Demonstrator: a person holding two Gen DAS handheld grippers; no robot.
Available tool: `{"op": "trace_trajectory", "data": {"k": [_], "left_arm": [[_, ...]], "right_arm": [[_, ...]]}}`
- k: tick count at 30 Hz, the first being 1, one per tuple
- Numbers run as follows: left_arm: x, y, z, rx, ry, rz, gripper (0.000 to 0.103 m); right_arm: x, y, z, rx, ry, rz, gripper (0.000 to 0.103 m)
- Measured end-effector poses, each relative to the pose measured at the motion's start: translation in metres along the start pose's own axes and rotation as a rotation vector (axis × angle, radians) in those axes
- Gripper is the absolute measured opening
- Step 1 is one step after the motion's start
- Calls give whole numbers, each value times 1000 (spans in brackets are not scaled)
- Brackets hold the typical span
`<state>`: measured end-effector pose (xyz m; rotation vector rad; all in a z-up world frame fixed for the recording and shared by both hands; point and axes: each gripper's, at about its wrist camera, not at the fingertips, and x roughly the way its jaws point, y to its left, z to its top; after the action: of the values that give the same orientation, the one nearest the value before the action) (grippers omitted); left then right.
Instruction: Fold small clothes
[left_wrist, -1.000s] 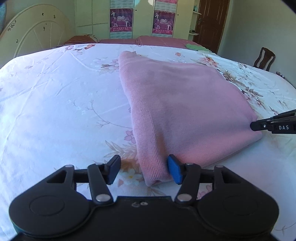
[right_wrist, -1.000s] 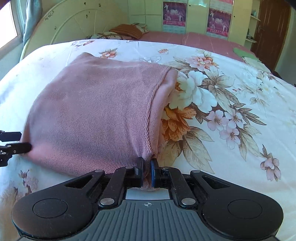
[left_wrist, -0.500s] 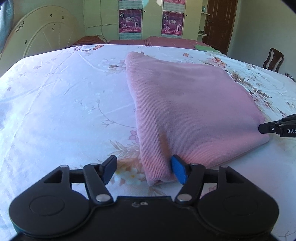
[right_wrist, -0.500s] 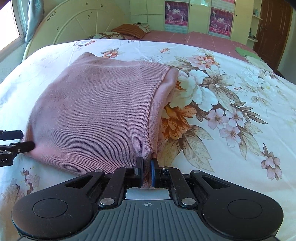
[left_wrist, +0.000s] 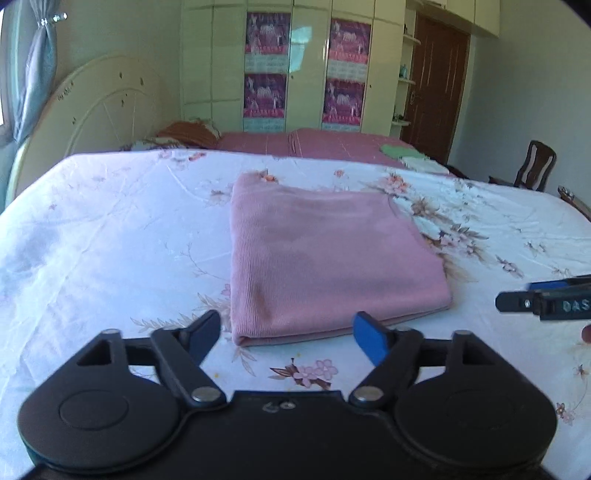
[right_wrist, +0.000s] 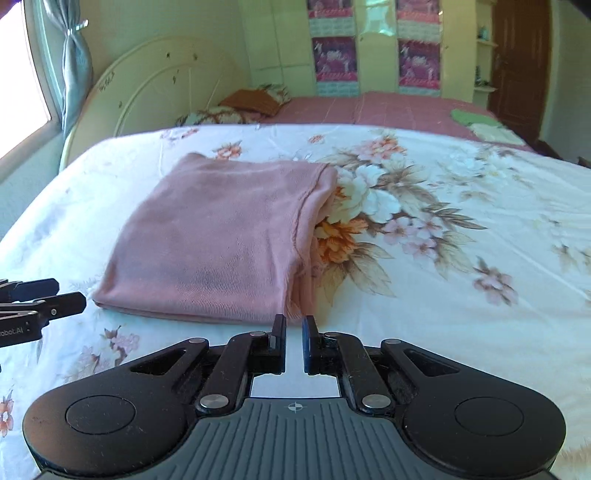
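Observation:
A pink knit garment lies folded into a flat rectangle on the floral bedsheet. It also shows in the right wrist view. My left gripper is wide open and empty, raised just short of the garment's near edge. My right gripper has let go of the cloth; its jaws stand a narrow gap apart, empty, just short of the garment's near right corner. The right gripper's tip shows in the left wrist view, and the left gripper's tip shows in the right wrist view.
The bed's cream headboard is at the far left. A second bed with a pink cover carries green cloth. A wooden chair stands at the right. A wardrobe with posters fills the back wall.
The right gripper released the garment's corner and opened slightly. The left gripper opened wider. Both pulled back and lifted away from the folded garment, which now lies free.

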<state>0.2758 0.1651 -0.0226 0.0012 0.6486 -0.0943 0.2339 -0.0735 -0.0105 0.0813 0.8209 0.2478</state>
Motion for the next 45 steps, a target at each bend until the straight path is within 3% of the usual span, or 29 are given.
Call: {"op": "trace_trajectory", "data": {"k": [1,2,3,5,9,11,12,13,15,17,18,19,22,27,45], "left_arm": [[-13,-6,-3,7,-20,18,92],[-24,-11,-5,11,-25,22,92],[-36,-16,-7,3,-24,17,92],[-57,-25,-12,-7,-28,12,93],[-106,-43,-25,28,-111,3,92],[-126,-50,-33,43,-121,9,88],[-136,-52,-37,52,-137,4,38],[-143,-55,-39,51,-122,25,14],[-158,-57,-46,13,-114,38,28],[-176,-61,-53,-10,-155,72,83],[-187,-65,-57,-7,-201,99,97],[-195,-69,-60,10,-229,124,103],[-210,-80,-64,37,-228,123,103],[-223,-87,-68,6,-218,101,103],[-250,-98,-79,16,-235,58,103]], "right_arm": [[-14,1,-6,14,-23,-33,103],[-29,2,-13,21,-82,-55,99],[-42,3,-20,16,-119,-53,103],[-64,4,-31,24,-122,-34,103],[-106,6,-55,46,-149,-43,103],[-130,10,-69,34,-172,-42,103],[-141,11,-76,26,-181,-41,103],[-148,13,-81,19,-185,-40,103],[-169,16,-91,15,-205,-40,103],[-185,19,-97,14,-224,-47,103],[-193,21,-100,15,-233,-52,103],[-201,23,-103,13,-241,-63,103],[-220,31,-114,14,-268,-101,103],[-243,37,-130,26,-281,-92,103],[-274,39,-139,23,-313,-97,103]]}}
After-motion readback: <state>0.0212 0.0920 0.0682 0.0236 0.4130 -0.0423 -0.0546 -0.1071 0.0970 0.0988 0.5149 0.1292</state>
